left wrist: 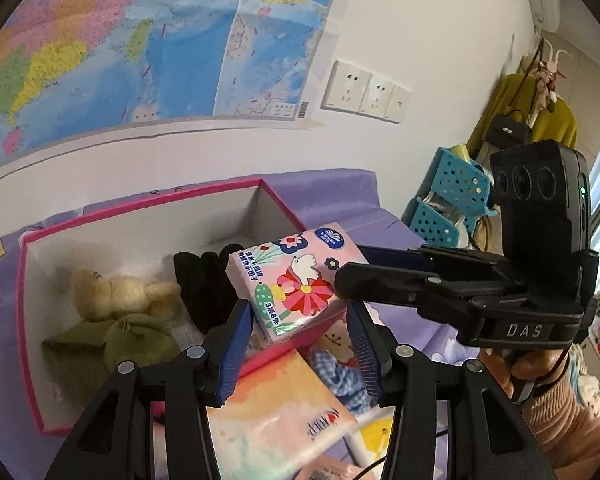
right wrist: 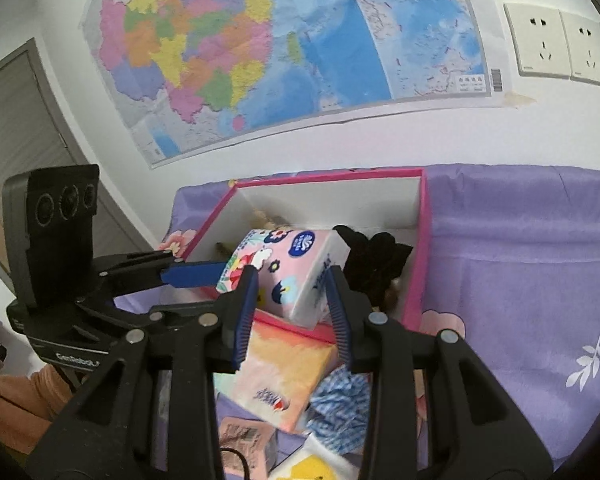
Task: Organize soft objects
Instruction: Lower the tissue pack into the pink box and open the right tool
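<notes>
So from the left wrist view, the floral tissue pack (left wrist: 294, 282) is up in the air over the near edge of the pink box (left wrist: 24, 320), tilted. The left gripper (left wrist: 300, 344) has its blue-padded fingers (left wrist: 236, 354) spread, with the pack's lower end sitting between the tips; I honestly can't tell if they touch it. The right gripper (left wrist: 353, 270) comes in from the right side, its tip right against the pack's right edge. Inside the box there's a cream teddy bear (left wrist: 116, 292) on a green cloth (left wrist: 112, 334), plus a black glove (left wrist: 204, 284) beside it. Just outside the box on the purple desk cover (left wrist: 339, 200) lie an orange tissue pack (left wrist: 284, 412) and a blue checked cloth (left wrist: 341, 376).

Right wrist view: same floral tissue pack (right wrist: 286, 270), now seen between the right gripper (right wrist: 292, 304) fingers (right wrist: 337, 312), which stand wide apart on either side of it; whether they actually press it I can't say. The left gripper (right wrist: 192, 274) reaches in from the left, blue pad against the pack's left end. The pack hovers over the pink box (right wrist: 423, 248) front wall, black glove (right wrist: 373, 262) behind it. Orange tissue pack (right wrist: 288, 376) and blue checked cloth (right wrist: 339, 408) sit below on the purple desk cover (right wrist: 519, 280).
</notes>
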A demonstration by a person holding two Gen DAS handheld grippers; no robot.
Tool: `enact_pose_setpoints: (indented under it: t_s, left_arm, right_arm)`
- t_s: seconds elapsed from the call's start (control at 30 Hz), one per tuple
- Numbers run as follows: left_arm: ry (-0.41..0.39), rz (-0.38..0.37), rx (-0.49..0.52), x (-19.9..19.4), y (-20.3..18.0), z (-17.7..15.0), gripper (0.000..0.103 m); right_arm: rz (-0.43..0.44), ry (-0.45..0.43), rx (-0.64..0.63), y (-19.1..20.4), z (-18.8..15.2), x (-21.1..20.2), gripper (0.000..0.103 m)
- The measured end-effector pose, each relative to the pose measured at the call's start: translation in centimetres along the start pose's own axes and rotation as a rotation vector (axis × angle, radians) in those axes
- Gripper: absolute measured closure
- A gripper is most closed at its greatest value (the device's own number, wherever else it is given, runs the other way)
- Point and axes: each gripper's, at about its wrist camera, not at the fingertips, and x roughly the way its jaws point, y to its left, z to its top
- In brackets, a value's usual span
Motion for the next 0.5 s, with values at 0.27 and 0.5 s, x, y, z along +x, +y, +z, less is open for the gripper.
enact_pose_setpoints:
  t_s: [0.27, 0.5]
  left_arm:
    - [0.045, 0.021, -0.016, 2.5, 0.7, 0.4, 0.054]
    - [0.074, 0.065, -0.008, 4.1, 0.9, 0.2, 0.054]
  right_arm:
    - [-0.024, 0.029, 0.041, -1.9, 0.3, 1.8, 0.065]
    - [-0.112, 0.047, 0.054, -2.9, 0.2, 2.8, 0.065]
